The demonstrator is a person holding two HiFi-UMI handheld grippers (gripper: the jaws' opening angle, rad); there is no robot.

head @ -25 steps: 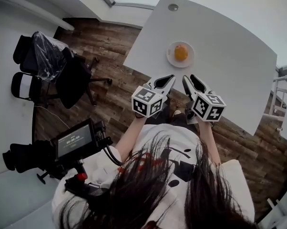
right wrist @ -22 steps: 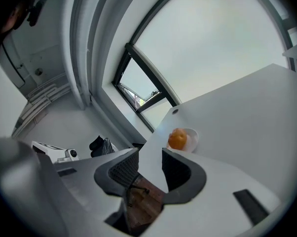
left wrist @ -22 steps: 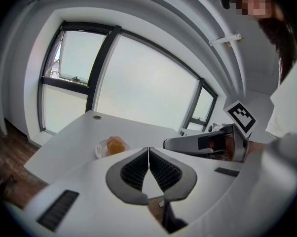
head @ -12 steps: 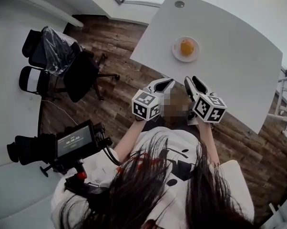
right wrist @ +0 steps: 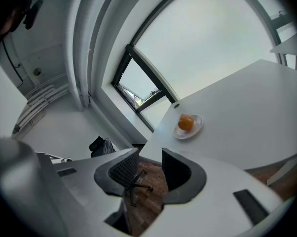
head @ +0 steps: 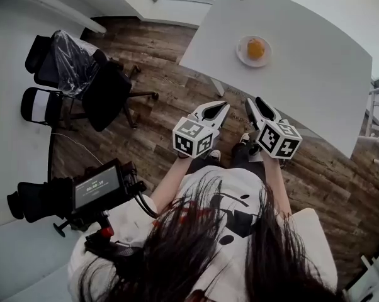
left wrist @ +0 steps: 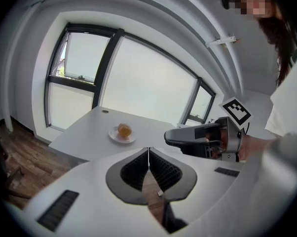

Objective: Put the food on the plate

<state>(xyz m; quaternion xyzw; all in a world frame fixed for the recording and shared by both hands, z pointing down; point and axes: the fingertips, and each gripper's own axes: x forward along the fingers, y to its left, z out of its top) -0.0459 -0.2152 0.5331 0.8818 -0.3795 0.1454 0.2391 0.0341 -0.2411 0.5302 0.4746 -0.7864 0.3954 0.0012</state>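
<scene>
Change: the worktop (head: 315,74) and the plate (head: 242,51) sit higher and further right in the head view than a second ago. The left gripper (head: 218,107) and the right gripper (head: 255,106), whose tips then overlapped the worktop's near edge, are now over the floor (head: 170,74), clear of that edge.
Food: the food (head: 255,48), a round orange piece, lies in the middle of the small white plate, already on it.
Plate: it stands on the far part of the white worktop, near the corner towards the window (left wrist: 143,78), well apart from both grippers.
Left gripper: its fingers (left wrist: 133,172) are closed, tips touching, with nothing between them. It points towards the worktop and slightly down.
Right gripper: its fingers (right wrist: 121,172) stand a little apart. Only floor and a chair base show through the gap, and nothing is held.
Grippers together: they are side by side in front of the person's chest, near each other but not touching. The right one shows at the right of the left gripper view.
Floor: dark wood planks, with the person's shoes (head: 213,155) just below the grippers in the head view.
Office chairs: black office chairs (head: 104,96) stand on the floor at the left, one of them wrapped in clear plastic.
Monitor rig: a monitor rig (head: 98,186) with a small lit screen sits at the person's left side.
</scene>
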